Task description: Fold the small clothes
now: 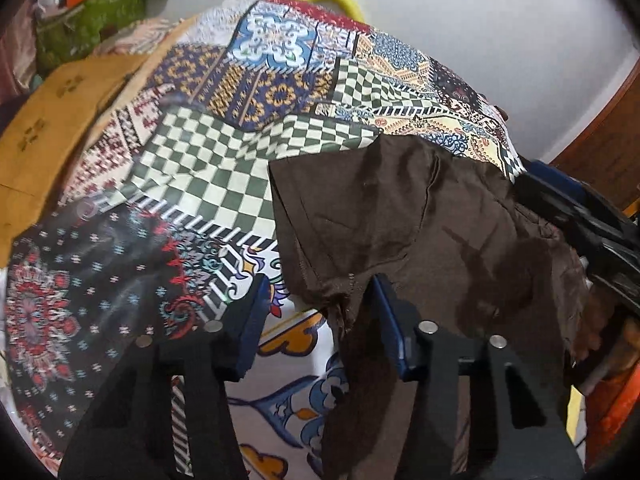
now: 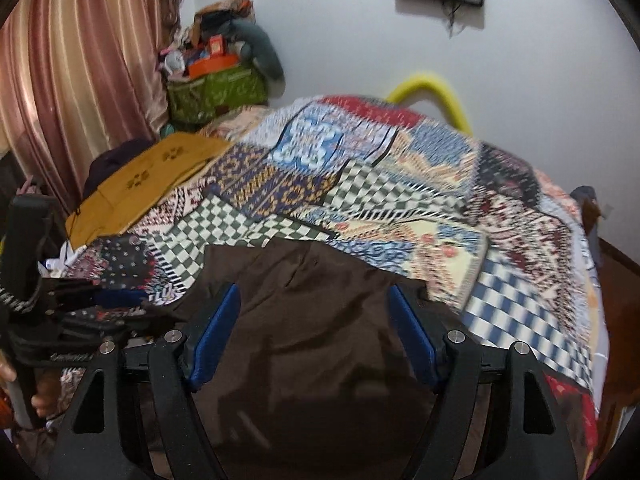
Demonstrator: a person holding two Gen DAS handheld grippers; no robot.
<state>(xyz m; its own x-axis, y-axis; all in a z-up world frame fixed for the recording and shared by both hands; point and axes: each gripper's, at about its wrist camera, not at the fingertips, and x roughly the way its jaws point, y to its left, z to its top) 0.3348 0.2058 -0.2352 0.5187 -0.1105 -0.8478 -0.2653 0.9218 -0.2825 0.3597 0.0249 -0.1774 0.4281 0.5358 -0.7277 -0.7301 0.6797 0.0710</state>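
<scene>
A dark brown garment (image 1: pixel 420 220) lies on the patchwork bedspread (image 1: pixel 224 160) near the front edge. My left gripper (image 1: pixel 320 296) is open at the garment's left corner; a fold of brown cloth hangs between its blue pads (image 1: pixel 390 320). In the right wrist view the brown garment (image 2: pixel 320 320) spreads under my right gripper (image 2: pixel 316 308), which is open wide with nothing clamped. The other gripper's body shows at the left of the right wrist view (image 2: pixel 52 320) and at the right of the left wrist view (image 1: pixel 592 220).
A mustard-yellow folded garment (image 2: pixel 140 180) lies at the bed's far left. A green bag of clutter (image 2: pixel 216 88) and a striped curtain (image 2: pixel 80 80) stand behind. A yellow curved tube (image 2: pixel 432 92) rises behind the bed. Wooden furniture (image 1: pixel 600 140) is at the right.
</scene>
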